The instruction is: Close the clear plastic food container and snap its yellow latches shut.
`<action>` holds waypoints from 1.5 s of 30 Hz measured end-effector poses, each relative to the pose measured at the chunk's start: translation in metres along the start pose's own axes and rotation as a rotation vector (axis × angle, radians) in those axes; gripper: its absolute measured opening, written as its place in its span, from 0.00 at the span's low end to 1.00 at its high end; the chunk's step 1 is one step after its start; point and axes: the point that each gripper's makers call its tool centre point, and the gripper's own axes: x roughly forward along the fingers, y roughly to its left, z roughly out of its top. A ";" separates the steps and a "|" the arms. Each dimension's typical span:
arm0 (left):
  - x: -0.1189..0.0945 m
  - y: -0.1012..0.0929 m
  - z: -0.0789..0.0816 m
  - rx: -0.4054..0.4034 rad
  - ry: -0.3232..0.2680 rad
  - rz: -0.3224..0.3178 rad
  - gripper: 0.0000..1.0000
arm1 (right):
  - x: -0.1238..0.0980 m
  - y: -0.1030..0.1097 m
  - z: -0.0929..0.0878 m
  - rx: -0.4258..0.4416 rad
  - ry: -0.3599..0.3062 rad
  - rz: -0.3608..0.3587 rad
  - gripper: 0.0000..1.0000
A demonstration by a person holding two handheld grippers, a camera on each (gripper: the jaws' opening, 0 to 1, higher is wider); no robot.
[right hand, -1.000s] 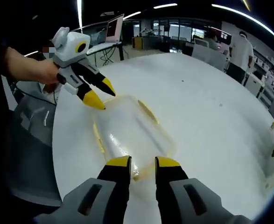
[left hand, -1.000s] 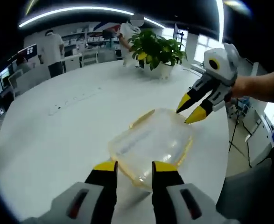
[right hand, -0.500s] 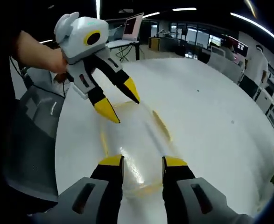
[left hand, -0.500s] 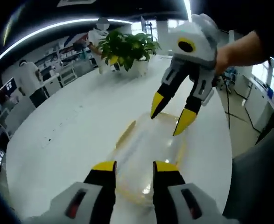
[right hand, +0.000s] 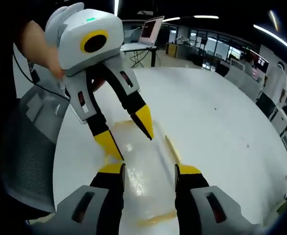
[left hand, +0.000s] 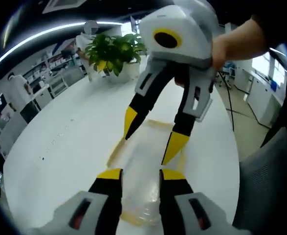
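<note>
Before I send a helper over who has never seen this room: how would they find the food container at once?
Go to the big round white table and look at the edge nearest the grey mesh chair, opposite the potted green plant. The clear plastic food container lies flat there between two grey, yellow-tipped grippers. Its see-through body with yellow latches along its sides marks it out.

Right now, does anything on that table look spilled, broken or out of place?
Nothing stands out. The clear container sits flat on the white table with no spill around it, and both open grippers, left and right, hover over it from opposite ends. The potted plant stands upright.
</note>
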 end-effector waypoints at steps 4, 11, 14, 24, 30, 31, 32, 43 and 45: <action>0.000 -0.001 0.001 0.000 -0.001 -0.003 0.23 | 0.001 -0.001 0.002 -0.013 0.005 0.007 0.37; -0.001 -0.001 0.002 -0.003 -0.006 -0.011 0.24 | 0.004 -0.004 0.001 -0.029 0.018 0.020 0.36; -0.001 -0.004 0.005 0.000 -0.011 -0.024 0.24 | 0.004 -0.007 0.003 -0.036 0.018 0.020 0.36; 0.004 0.001 -0.002 0.021 0.030 -0.049 0.26 | 0.010 -0.008 -0.005 -0.068 0.071 0.056 0.34; 0.005 -0.015 -0.003 0.080 0.046 -0.108 0.33 | 0.011 -0.008 -0.005 -0.056 0.081 0.070 0.38; 0.005 -0.017 -0.003 0.089 0.050 -0.111 0.33 | 0.011 -0.008 -0.006 -0.052 0.084 0.071 0.38; 0.005 -0.019 -0.002 0.089 0.044 -0.116 0.33 | 0.012 -0.008 -0.005 -0.057 0.084 0.070 0.38; 0.011 -0.033 0.002 0.137 0.052 -0.121 0.38 | 0.016 -0.013 -0.002 -0.122 0.145 0.127 0.44; 0.012 -0.036 -0.002 0.176 0.076 -0.123 0.38 | 0.017 -0.013 -0.003 -0.114 0.166 0.166 0.44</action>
